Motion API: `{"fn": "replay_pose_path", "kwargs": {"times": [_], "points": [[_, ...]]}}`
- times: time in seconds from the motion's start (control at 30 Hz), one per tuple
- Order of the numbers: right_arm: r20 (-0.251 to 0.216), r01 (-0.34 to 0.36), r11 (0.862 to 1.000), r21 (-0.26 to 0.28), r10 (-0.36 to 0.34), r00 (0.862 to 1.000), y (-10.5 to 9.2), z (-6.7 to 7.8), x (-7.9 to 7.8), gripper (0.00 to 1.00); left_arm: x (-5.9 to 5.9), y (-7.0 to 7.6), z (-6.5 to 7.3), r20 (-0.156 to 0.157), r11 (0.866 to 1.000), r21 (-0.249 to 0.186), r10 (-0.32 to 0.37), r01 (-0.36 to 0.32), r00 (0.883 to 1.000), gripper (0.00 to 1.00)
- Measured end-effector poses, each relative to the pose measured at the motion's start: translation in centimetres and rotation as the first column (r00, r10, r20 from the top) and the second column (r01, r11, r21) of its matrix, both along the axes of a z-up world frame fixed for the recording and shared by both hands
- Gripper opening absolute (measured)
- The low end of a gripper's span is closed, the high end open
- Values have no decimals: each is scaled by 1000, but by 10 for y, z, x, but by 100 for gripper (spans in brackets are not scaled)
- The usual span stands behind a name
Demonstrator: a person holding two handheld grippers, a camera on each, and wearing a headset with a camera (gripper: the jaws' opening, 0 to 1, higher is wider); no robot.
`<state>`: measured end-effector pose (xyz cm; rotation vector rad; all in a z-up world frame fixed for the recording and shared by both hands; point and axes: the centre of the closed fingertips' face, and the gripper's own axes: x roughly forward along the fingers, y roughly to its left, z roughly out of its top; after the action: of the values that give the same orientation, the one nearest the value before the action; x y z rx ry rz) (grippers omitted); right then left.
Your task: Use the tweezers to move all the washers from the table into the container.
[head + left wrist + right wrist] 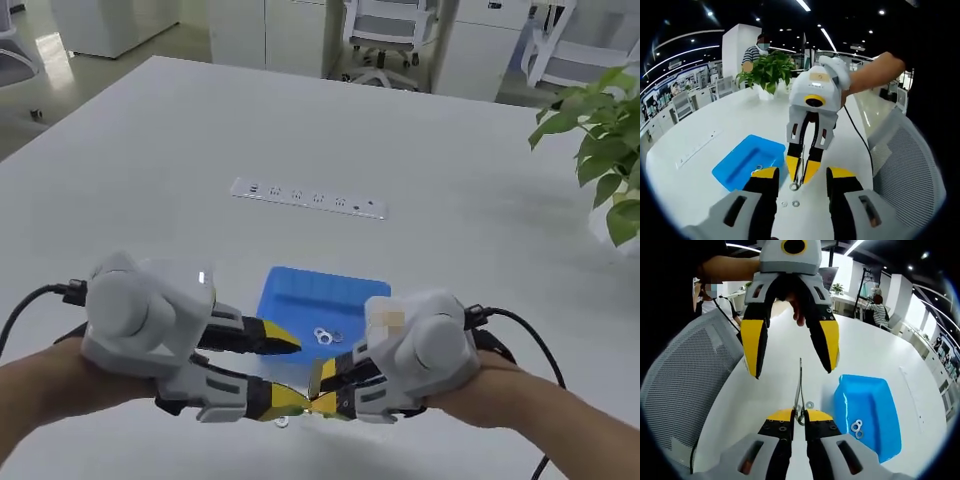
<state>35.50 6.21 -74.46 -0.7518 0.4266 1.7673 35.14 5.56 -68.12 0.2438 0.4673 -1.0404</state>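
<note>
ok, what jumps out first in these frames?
The right hand-held gripper, shut on thin tweezers, faces the open left hand-held gripper head-on. Beside them on the white table sits a blue container with a few washers in it.

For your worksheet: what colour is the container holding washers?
Blue; the container shows best in the right gripper view.

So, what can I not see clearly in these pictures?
1. Head view: the tips of the tweezers, hidden behind the left tool and right tool.
2. Left gripper view: whether the tweezers really grip the washer at their tip; too small.
3. Head view: the number of washers in the container; too small, blurred.
</note>
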Motion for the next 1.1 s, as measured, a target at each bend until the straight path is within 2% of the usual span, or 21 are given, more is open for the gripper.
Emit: {"fn": "replay_pose_path", "kwargs": {"times": [0.17,0.27,0.47,0.77,1.0,1.1], "points": [[3,6,1000,7,-6,1000,0,9,5,9,-1,10,-2,-12,999,-10,44,-44,999,58],[2,13,1000,13,-13,1000,0,15,9,9,0,16,-2,-31,997,-24,72,-73,997,66],[3,36,999,29,-36,999,0,26,19,9,-2,24,-3,-33,993,-39,108,-109,994,76],[16,83,994,70,-84,996,2,43,44,9,0,29,-1,-45,986,-60,155,-157,987,92],[29,107,991,81,-110,993,2,47,63,9,2,33,0,-48,982,-67,176,-179,983,99],[31,113,990,83,-116,993,2,47,68,9,2,34,0,-49,981,-67,181,-184,982,99]]}}
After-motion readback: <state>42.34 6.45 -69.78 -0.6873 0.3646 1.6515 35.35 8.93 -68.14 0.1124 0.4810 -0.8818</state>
